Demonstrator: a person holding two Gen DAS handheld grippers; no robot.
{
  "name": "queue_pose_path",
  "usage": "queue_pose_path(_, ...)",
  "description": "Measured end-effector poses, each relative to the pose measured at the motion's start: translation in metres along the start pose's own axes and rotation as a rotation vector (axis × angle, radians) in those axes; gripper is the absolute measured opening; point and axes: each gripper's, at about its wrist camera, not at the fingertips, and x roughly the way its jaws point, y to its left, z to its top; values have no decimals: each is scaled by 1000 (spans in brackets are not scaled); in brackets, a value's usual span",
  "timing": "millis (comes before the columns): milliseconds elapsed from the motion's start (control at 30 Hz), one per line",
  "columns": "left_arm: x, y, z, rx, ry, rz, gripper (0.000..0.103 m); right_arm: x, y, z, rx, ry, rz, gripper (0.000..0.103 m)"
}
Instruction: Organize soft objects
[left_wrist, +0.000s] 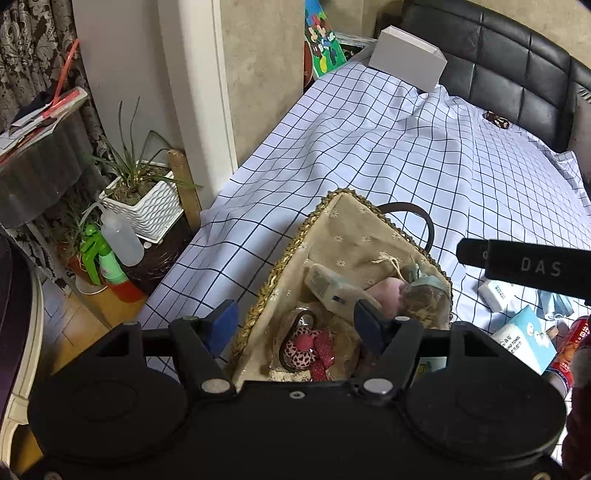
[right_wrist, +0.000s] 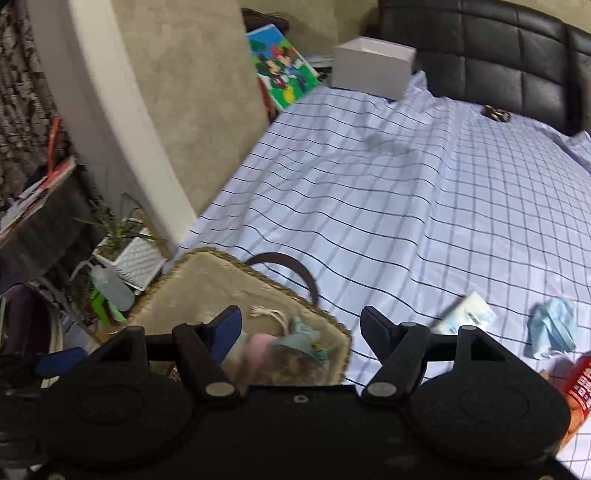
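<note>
Plant (left_wrist: 142, 184): far left on the floor, white ribbed pot, beside the bed.
Bottles (left_wrist: 120, 240): a clear squeeze bottle and a green sprayer, just in front of the plant.
Left tool (left_wrist: 295, 325): jaws wide, nothing between them, hanging right over the basket's near end; one blue pad (left_wrist: 221, 325) sits outside the rim, the other above the contents.
Basket (left_wrist: 291, 254): woven rim, beige flowered liner, dark handle at the far side, resting on the bed's near-left edge.
Basket contents: a red-and-pink spotted soft toy (left_wrist: 303, 349) straight under the left tool; further in, a pale oblong object (left_wrist: 328, 286), a pink soft piece (left_wrist: 388, 290) and a teal fabric item (left_wrist: 430, 284) against the right wall.
Bed (left_wrist: 369, 155): white sheet with a dark grid, black padded headboard behind.
White box (left_wrist: 406, 59): far corner of the bed, well apart from both tools.
Right tool (right_wrist: 301, 325): jaws wide too, holding nothing, over the basket's right corner, left finger above the pink and teal items, right finger over bare sheet.
Tissue pack (right_wrist: 467, 314): on the sheet, just right of the right tool.
Mask (right_wrist: 554, 328): crumpled blue, further right on the sheet.
Red can (right_wrist: 581, 384): at the right edge, near the mask.
</note>
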Motion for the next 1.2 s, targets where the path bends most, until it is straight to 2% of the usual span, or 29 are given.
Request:
queue_pose_path(333, -5, -14, -2, 36, -13, 47, 69, -5, -10, -13, -31, 29, -34, 71)
queue_pose_path(467, -10, -20, -3, 50, -28, 69, 74, -7, -8, -19, -55, 38, -52, 71)
queue_pose_path(700, -14, -26, -4, 68, -57, 119, 75, -17, -14, -27, -81, 36, -84, 71)
queue_pose_path(933, -12, -31, -6, 63, -42, 114, 76, -28, -28, -32, -78, 35, -115, 71)
queue_pose_path(1033, -12, -36, -6, 69, -38, 108, 82, -32, -34, -33, -78, 32, -132, 71)
queue_pose_path(1200, -11, -47, -6, 77, -37, 90, 84, -42, -52, -37, -75, 23, -161, 72)
